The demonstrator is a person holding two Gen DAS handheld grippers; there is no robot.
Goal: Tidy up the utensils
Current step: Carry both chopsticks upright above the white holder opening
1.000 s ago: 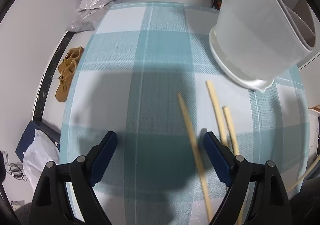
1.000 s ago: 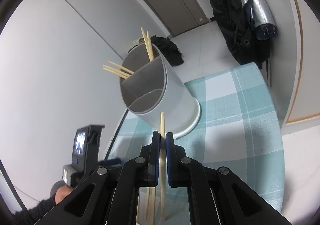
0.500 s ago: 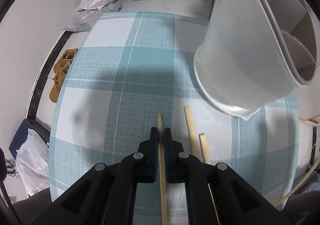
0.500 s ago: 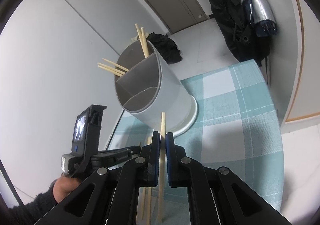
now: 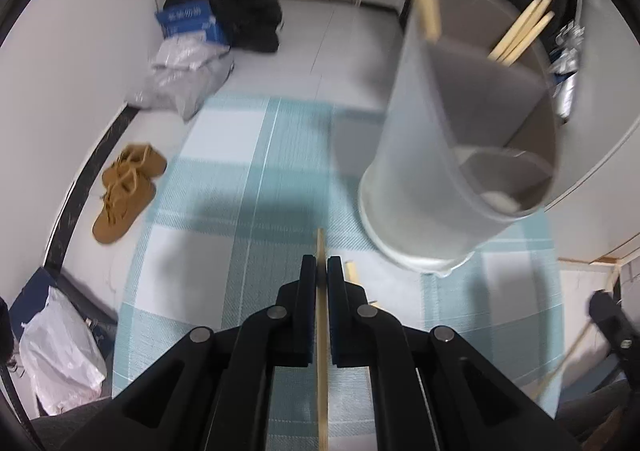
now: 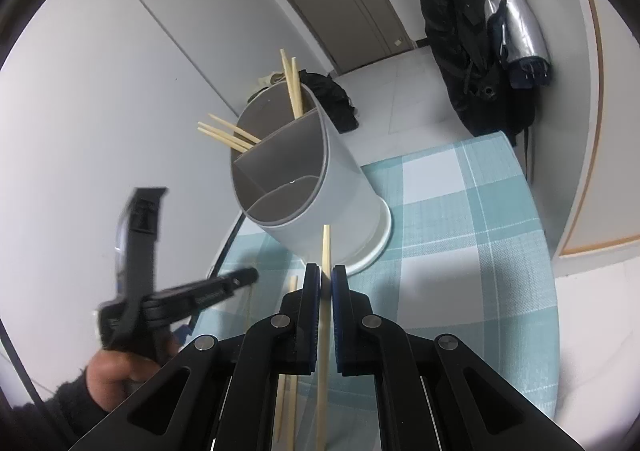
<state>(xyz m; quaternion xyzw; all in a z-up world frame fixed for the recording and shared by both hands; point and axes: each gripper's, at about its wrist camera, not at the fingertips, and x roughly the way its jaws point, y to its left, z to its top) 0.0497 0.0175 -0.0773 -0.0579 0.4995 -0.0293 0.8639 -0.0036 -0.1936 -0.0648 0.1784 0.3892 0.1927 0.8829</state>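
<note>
Chopstick lengthwise in closed left gripper, tip forward; right gripper likewise clamping another chopstick.

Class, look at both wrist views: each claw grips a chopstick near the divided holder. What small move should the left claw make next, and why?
Probably carry the left claw up and toward the holder, tipping its chopstick over the rim. The claw is shut on the stick, the holder's near compartment looks empty, and other chopsticks already stand in the far one. The right claw holds its own chopstick.
</note>
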